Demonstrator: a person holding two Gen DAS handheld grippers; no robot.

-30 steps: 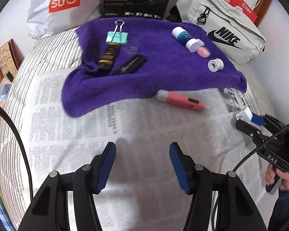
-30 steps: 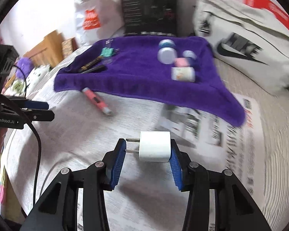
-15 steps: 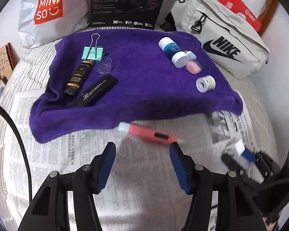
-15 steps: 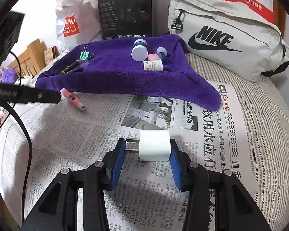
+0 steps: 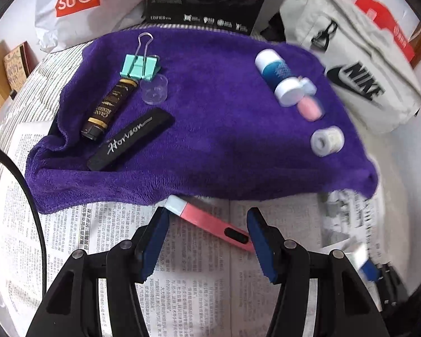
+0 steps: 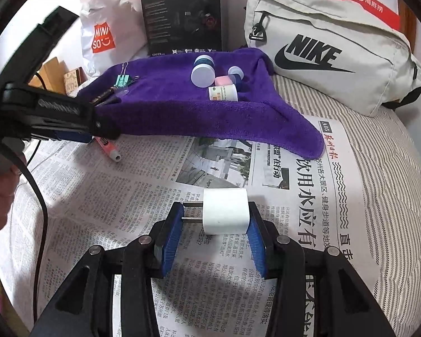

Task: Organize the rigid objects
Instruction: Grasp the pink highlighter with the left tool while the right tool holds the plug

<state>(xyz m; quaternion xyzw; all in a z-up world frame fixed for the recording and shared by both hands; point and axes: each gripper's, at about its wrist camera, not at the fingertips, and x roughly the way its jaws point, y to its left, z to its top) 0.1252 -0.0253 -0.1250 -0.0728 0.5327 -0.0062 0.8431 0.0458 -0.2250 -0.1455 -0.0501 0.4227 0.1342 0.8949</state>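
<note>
My left gripper [image 5: 207, 219] is open, its jaws on either side of a pink pen-shaped object [image 5: 210, 220] lying on newspaper just below the purple towel [image 5: 224, 140]. My right gripper [image 6: 214, 219] is shut on a white plug adapter [image 6: 226, 214], held just above the newspaper [image 6: 168, 196]. On the towel lie a teal binder clip [image 5: 139, 66], a brown tube [image 5: 109, 108], a black case [image 5: 130, 139], a clear cup [image 5: 154, 88], a blue-and-white bottle [image 5: 278, 75], a pink item [image 5: 308, 108] and a small white jar [image 5: 327, 140]. The pink object also shows in the right wrist view [image 6: 108, 147].
A grey Nike bag [image 6: 331, 53] lies at the right, a black box [image 6: 182, 16] and a white Miniso bag [image 6: 106, 33] stand behind the towel. The left gripper's body [image 6: 50, 115] reaches in from the left of the right wrist view.
My left gripper has moved forward and down until the pink object sits between its jaws. My right gripper has kept its hold on the adapter and swung to face the towel.
</note>
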